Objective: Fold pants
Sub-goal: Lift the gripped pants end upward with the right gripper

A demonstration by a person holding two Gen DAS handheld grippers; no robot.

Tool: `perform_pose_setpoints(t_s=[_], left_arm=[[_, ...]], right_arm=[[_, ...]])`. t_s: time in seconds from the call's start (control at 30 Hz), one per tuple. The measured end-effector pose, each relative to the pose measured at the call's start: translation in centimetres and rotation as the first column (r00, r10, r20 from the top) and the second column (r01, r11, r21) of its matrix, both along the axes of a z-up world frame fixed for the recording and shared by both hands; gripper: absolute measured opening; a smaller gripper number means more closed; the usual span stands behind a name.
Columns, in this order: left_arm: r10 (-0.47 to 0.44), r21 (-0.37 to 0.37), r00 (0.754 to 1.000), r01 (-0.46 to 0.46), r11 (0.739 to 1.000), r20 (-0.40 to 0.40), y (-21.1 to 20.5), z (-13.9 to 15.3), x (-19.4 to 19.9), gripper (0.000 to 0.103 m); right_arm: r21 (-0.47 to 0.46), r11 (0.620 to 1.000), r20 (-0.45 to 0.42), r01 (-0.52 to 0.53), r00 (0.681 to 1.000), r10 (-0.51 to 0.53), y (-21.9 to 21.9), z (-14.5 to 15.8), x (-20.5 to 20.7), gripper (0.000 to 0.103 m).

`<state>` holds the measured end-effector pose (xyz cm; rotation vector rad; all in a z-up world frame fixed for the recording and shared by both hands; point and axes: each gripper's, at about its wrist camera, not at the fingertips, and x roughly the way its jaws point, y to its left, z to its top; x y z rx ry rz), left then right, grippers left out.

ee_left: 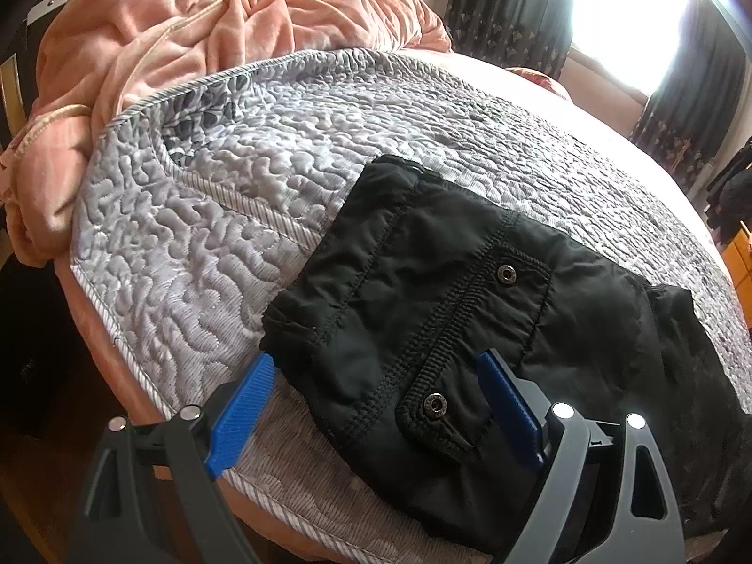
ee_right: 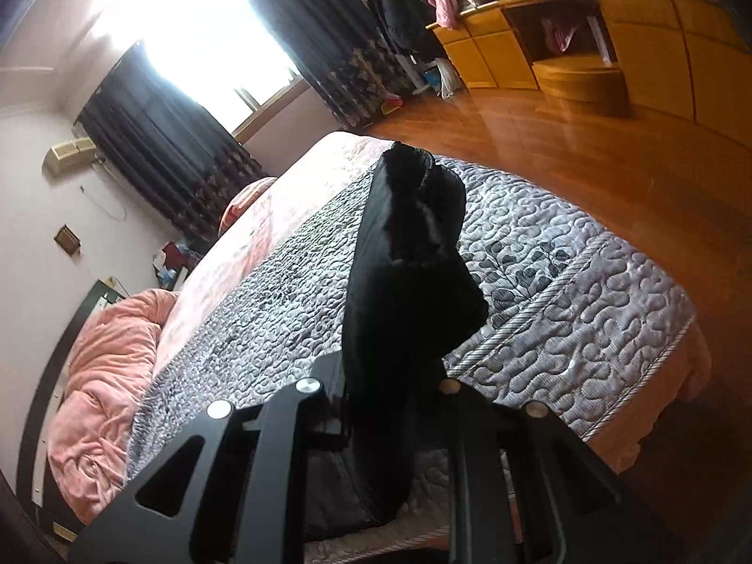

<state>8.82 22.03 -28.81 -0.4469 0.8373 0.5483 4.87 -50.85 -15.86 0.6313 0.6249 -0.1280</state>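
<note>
On the quilted bedspread (ee_left: 197,216), right hand-held gripper (ee_right: 395,404) clamps black pants (ee_right: 404,254); left (ee_left: 376,376) gapes.

Lay on quilt (ee_left: 225,216) nr bed's foot edge: pants (ee_left: 423,291); heaped behind quilt: blanket (ee_left: 197,23).

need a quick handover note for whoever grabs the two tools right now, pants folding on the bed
Left tool: open, its blue fingers straddling the waist end of the black pants, gripping nothing.
Right tool: shut on the pants, holding a length of the fabric lifted off the grey quilt.
Pants: waist end with two snap-button pockets lies flat near the bed edge on the quilt; the rest hangs from the right tool.
Done: the fabric is gripped and raised.
Left: probably carry the lifted part over the flat part, lay it down, smooth and finish the fold.
</note>
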Motion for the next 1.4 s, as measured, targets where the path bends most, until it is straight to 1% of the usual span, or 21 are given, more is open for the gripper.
perform_pose_setpoints(t_s=[0.2, 0.33, 0.43, 0.67, 0.8, 0.97, 1.17, 1.4], left_arm=[[0.005, -0.009, 1.0, -0.005, 1.0, 0.004, 0.3, 0.0, -0.3, 0.089], [0.01, -0.012, 1.0, -0.01, 1.0, 0.004, 0.3, 0.0, -0.4, 0.089], [0.004, -0.011, 1.0, -0.004, 1.0, -0.002, 0.3, 0.0, -0.3, 0.089], [-0.014, -0.025, 0.998, 0.013, 1.0, -0.056, 0.3, -1.0, 0.7, 0.089], [-0.01, -0.027, 0.997, 0.008, 1.0, -0.074, 0.4, -1.3, 1.0, 0.089], [-0.019, -0.006, 0.995, 0.019, 1.0, -0.097, 0.2, -1.4, 1.5, 0.089], [-0.018, 0.002, 0.994, 0.019, 1.0, -0.112, 0.2, -1.6, 1.8, 0.089], [-0.022, 0.01, 0.993, 0.023, 1.0, -0.113, 0.1, -1.5, 1.8, 0.089]], right_arm=[[-0.024, 1.0, 0.003, 0.003, 1.0, -0.003, 1.0, 0.9, -0.4, 0.015], [-0.059, 0.998, 0.0, 0.005, 1.0, -0.005, 1.6, 1.0, -0.4, 0.015], [-0.095, 0.995, 0.004, 0.003, 1.0, -0.003, 2.4, 1.7, -0.5, 0.015], [-0.159, 0.987, 0.021, -0.022, 0.999, 0.026, 4.0, 3.0, -0.1, 0.015], [-0.191, 0.981, 0.025, -0.035, 0.999, 0.041, 4.9, 3.5, 0.1, 0.015], [-0.224, 0.973, 0.036, -0.053, 0.997, 0.063, 5.6, 4.1, 0.2, 0.015], [-0.242, 0.968, 0.046, -0.071, 0.995, 0.085, 5.9, 4.8, 0.2, 0.015], [-0.275, 0.957, 0.05, -0.088, 0.993, 0.106, 6.8, 5.6, 0.3, 0.015]])
